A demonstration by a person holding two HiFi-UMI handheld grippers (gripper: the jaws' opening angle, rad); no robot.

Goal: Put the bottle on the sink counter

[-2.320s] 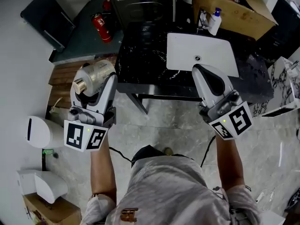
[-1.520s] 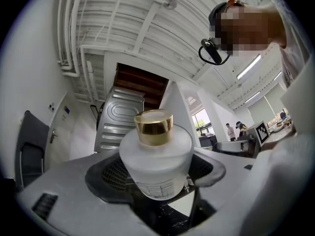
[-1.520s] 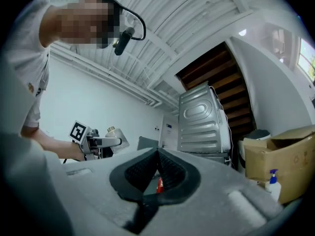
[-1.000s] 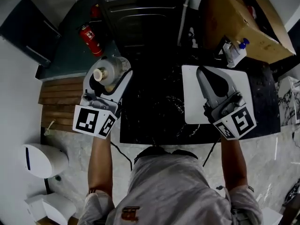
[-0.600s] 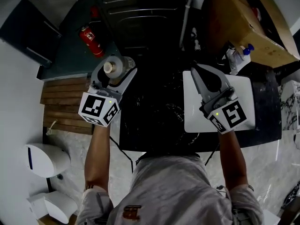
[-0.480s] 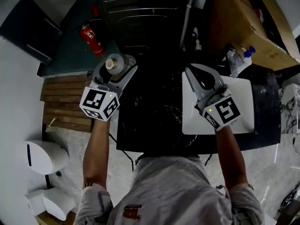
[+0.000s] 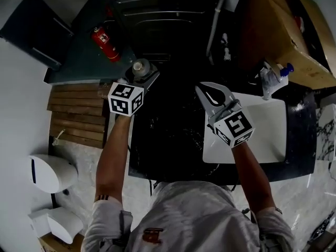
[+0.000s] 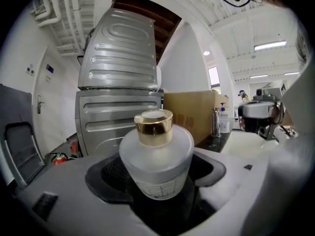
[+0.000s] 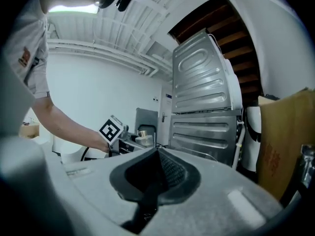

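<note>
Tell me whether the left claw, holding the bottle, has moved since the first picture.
Yes. The left claw, shut on the bottle, went forward: from over the wooden slats to the black counter's far-left corner.

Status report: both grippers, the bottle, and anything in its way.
Left gripper shut on bottle, upright, at far-left corner of counter. Right gripper shut, empty, at left edge of sink. Nothing seen in the way.

Head view: steeply down over counter (image 7: 168,138). Gripper views: low, close, level, sharing ribbed metal cabinet (image 8: 120,58).
</note>
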